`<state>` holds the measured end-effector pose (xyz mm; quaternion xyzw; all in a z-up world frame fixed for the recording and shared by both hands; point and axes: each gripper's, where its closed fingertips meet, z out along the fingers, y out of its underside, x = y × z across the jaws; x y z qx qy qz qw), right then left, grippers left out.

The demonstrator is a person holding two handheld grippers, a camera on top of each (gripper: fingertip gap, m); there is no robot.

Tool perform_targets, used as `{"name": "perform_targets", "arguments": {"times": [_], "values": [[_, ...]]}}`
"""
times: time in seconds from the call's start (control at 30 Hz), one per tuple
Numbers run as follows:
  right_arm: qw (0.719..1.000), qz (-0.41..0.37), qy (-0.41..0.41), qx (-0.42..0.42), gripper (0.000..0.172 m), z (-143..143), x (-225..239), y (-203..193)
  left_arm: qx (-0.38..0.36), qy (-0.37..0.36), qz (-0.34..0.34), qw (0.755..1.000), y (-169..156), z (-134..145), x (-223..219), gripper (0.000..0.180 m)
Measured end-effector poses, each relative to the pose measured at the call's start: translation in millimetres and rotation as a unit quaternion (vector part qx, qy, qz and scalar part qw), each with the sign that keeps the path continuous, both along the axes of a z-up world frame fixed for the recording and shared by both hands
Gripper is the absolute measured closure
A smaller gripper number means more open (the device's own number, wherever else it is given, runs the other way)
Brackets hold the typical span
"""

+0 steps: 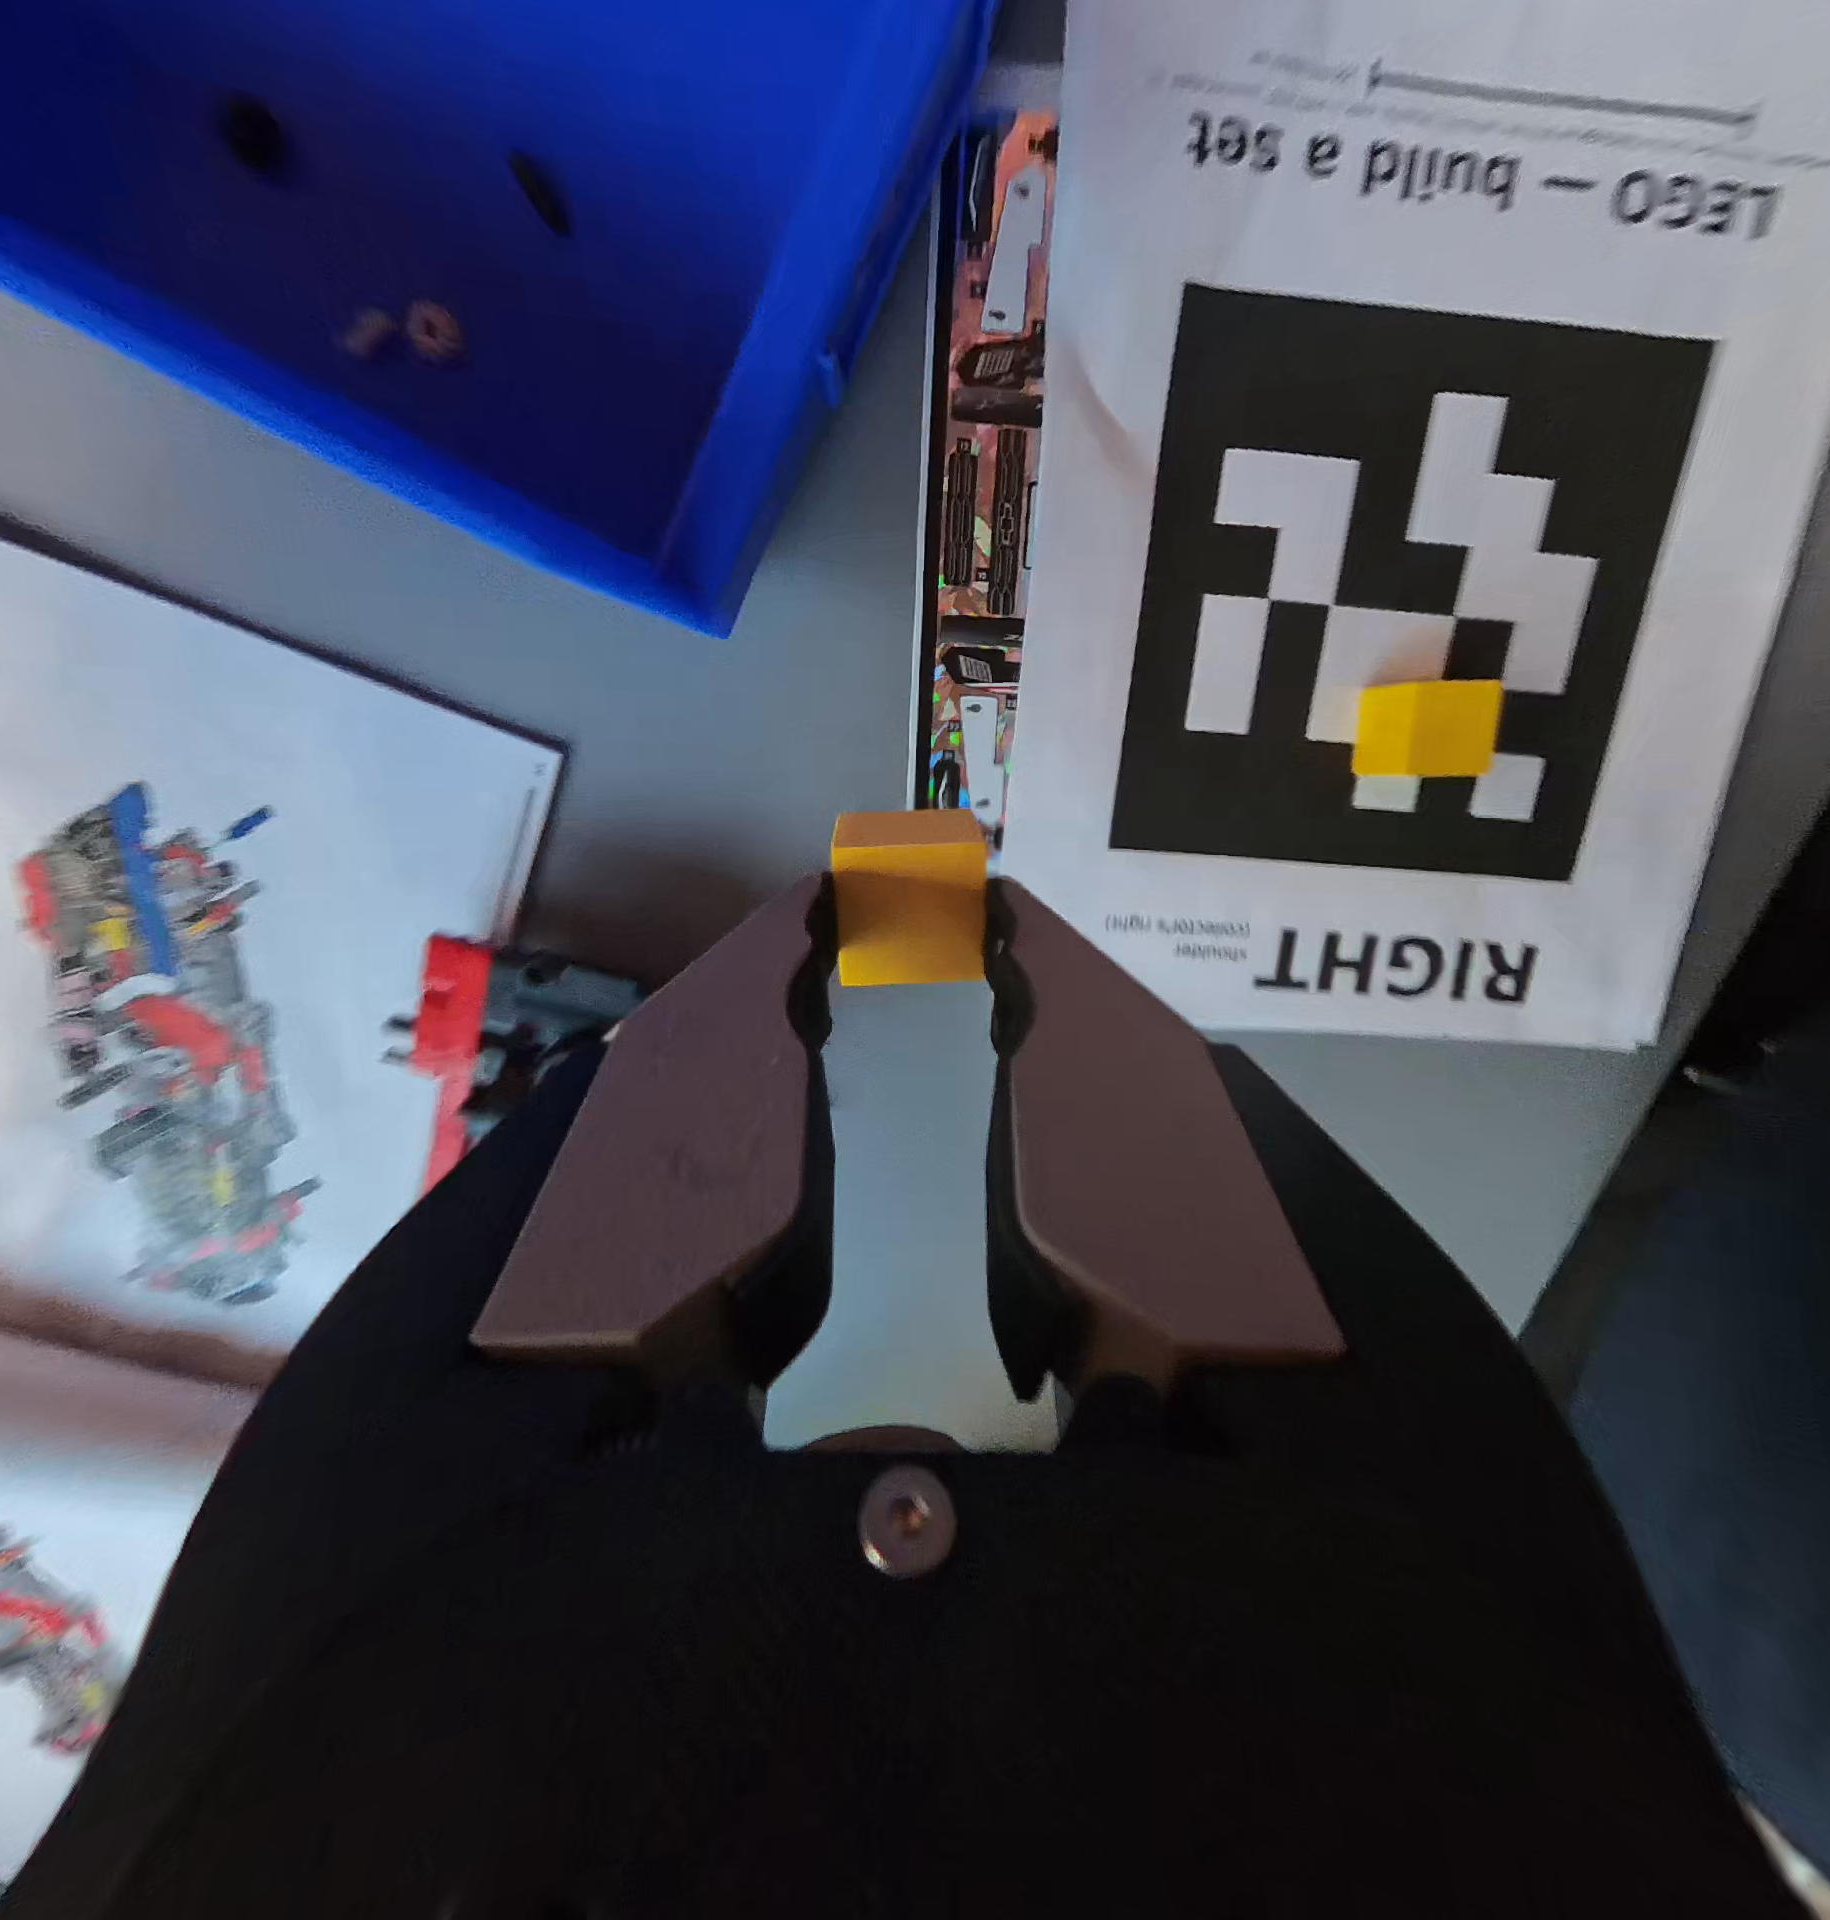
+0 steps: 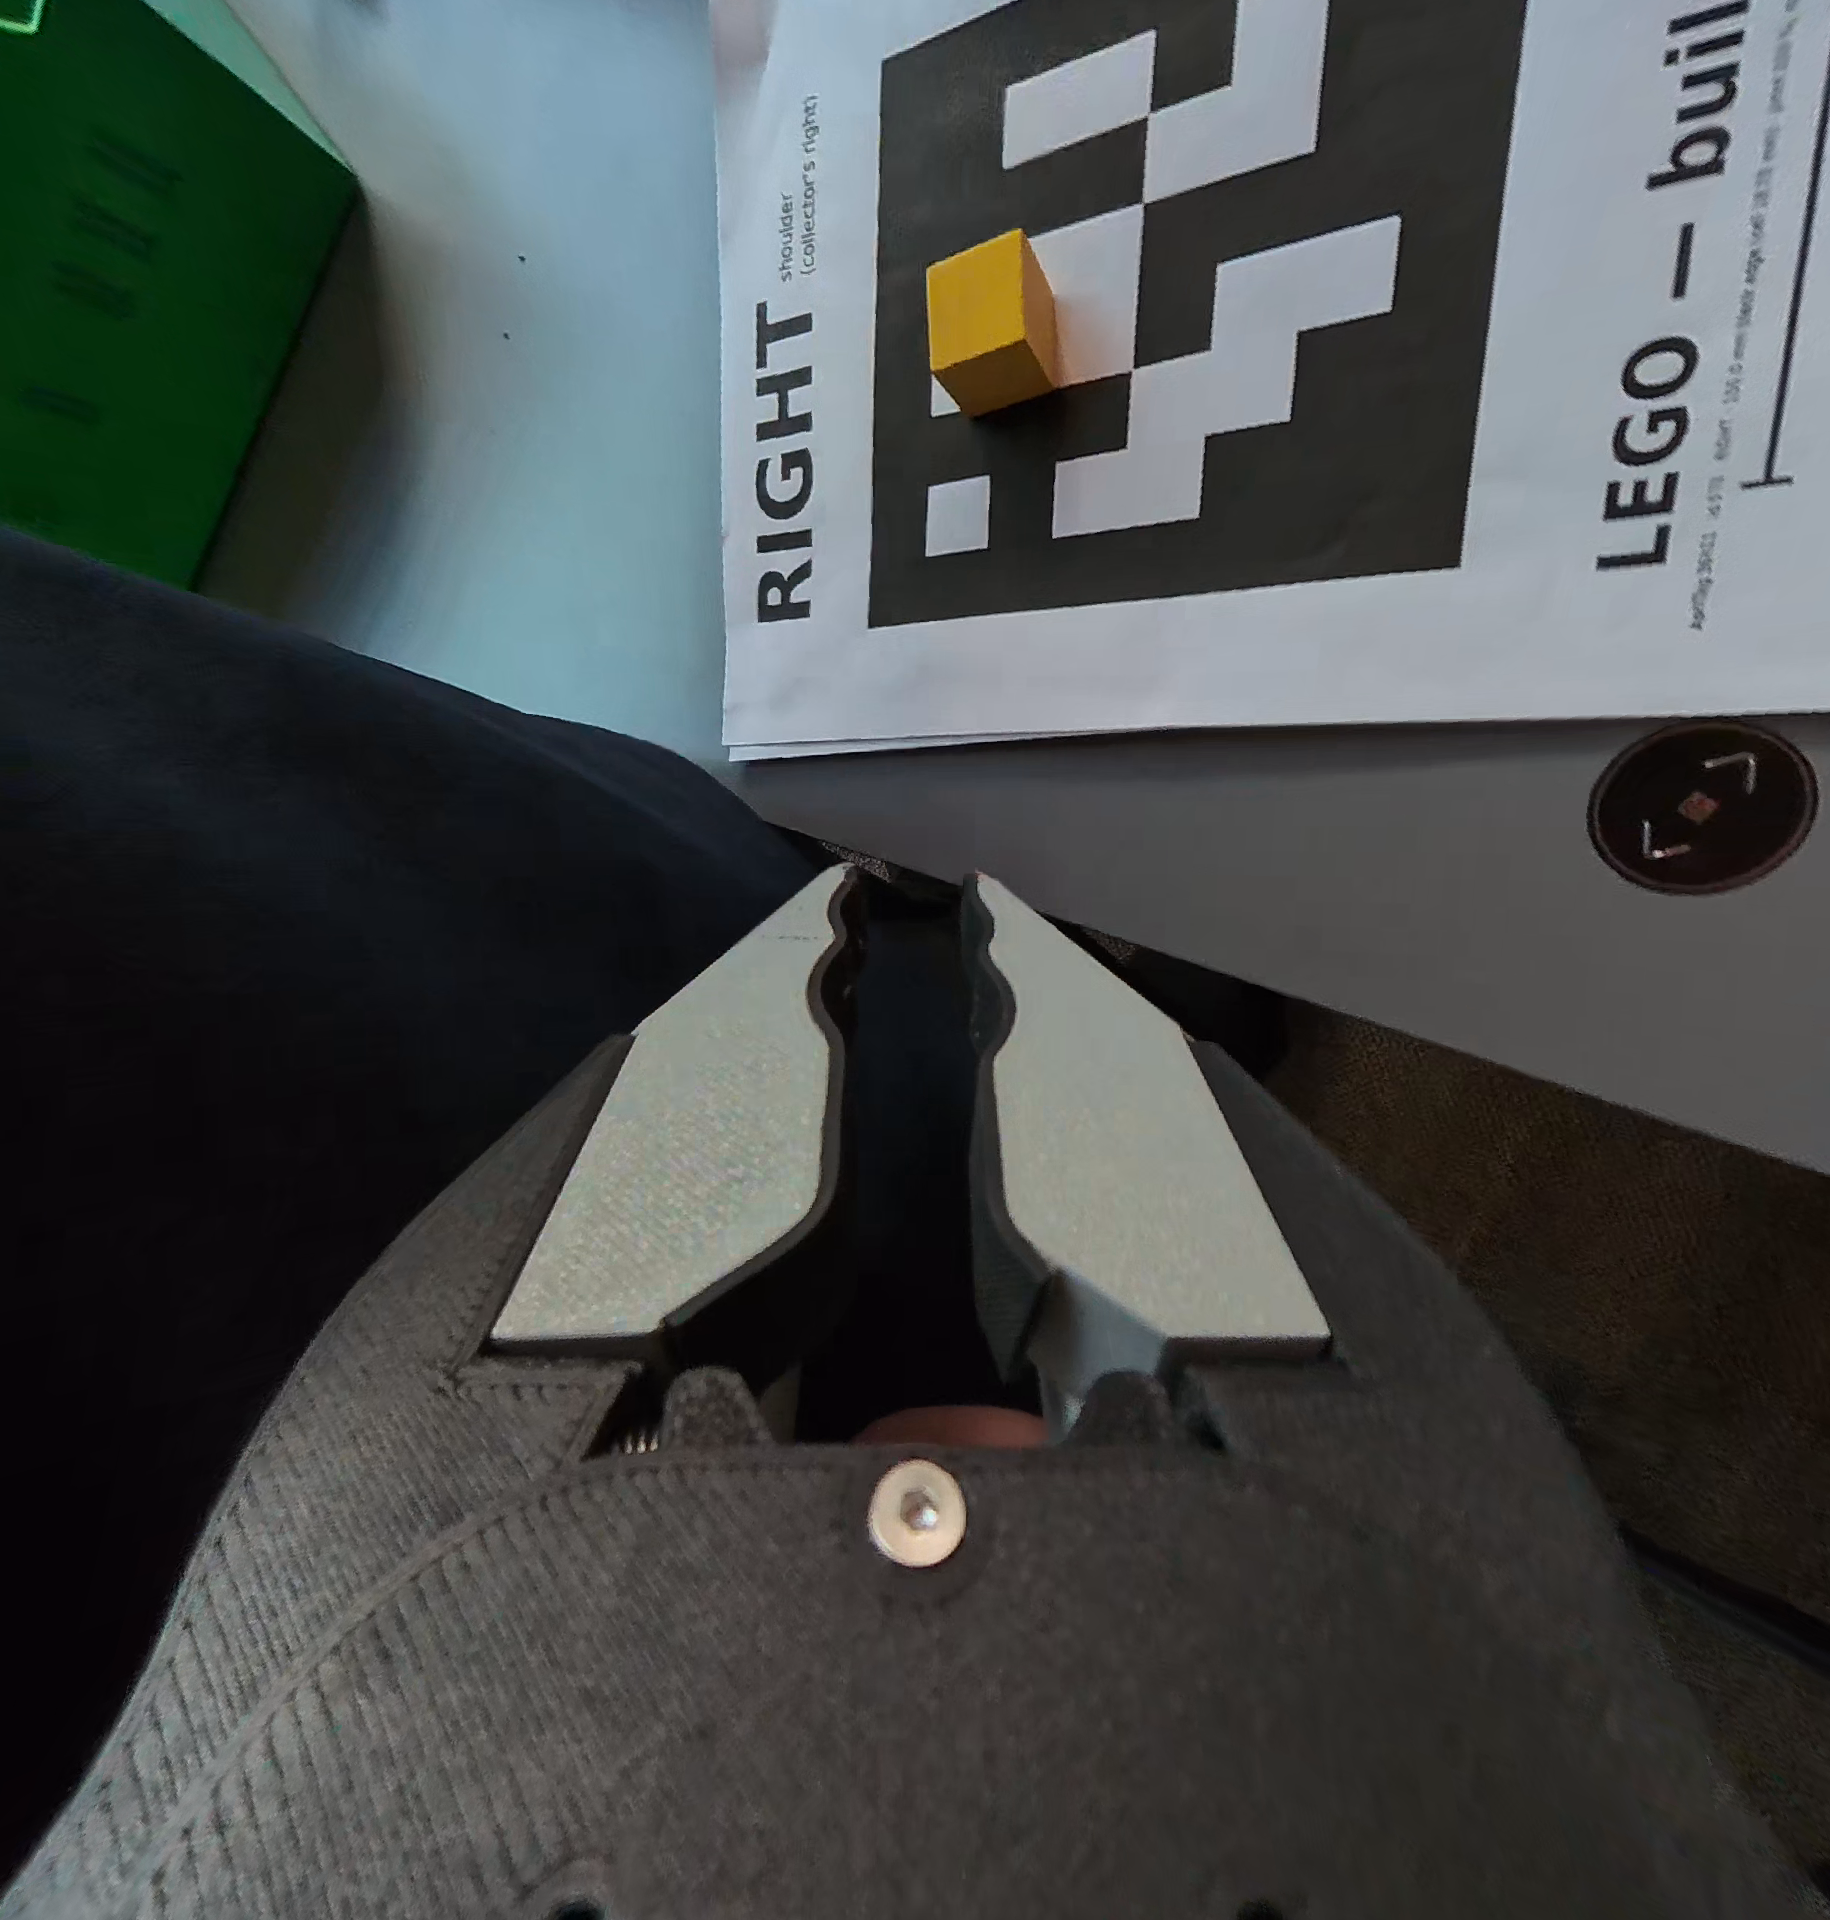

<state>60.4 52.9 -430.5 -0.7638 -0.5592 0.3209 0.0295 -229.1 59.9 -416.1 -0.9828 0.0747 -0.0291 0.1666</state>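
My left gripper (image 1: 909, 914) has brown fingers and is shut on a yellow-orange cube (image 1: 909, 896), with both pads pressed on its sides, held above the grey table. A second yellow cube (image 1: 1425, 727) lies on the black-and-white marker sheet (image 1: 1410, 935) to the right; it also shows in the right wrist view (image 2: 989, 322) on the same sheet (image 2: 1254, 665). My right gripper (image 2: 906, 894) has grey fingers, stands slightly open with nothing between the pads, and hovers off the table's edge next to a dark sleeve (image 2: 267, 883).
A blue bin (image 1: 423, 260) stands at the upper left. A building-instructions booklet (image 1: 215, 987) lies at the left, with a red and grey brick assembly (image 1: 475, 1018) next to it. A sticker sheet (image 1: 984, 520) lies beside the marker sheet. A green box (image 2: 111, 260) and a round black disc (image 2: 1700, 805) show in the right wrist view.
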Motion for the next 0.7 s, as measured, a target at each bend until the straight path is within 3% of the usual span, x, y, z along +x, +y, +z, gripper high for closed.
{"name": "perform_targets", "arguments": {"times": [0.17,0.27,0.43,0.7], "values": [[0.999,0.038,0.002,0.0,0.156,-1.0,-18.5,-9.6,0.04,0.033,-0.014,0.999,-38.2,92.2,-45.8,0.155],[0.998,0.06,0.0,0.002,0.156,-2.2,-27.4,-16.4,0.038,0.044,-0.003,0.998,-69.6,120.8,-86.0,0.154],[0.997,0.074,0.001,0.009,0.156,-1.2,-39.2,-23.9,0.035,0.042,0.033,0.998,-107.1,111.4,-125.3,0.155],[0.997,0.073,-0.004,0.015,0.156,-1.6,-41.6,-31.5,0.044,0.01,0.004,0.999,-118.8,88.1,-131.4,0.154]]}}
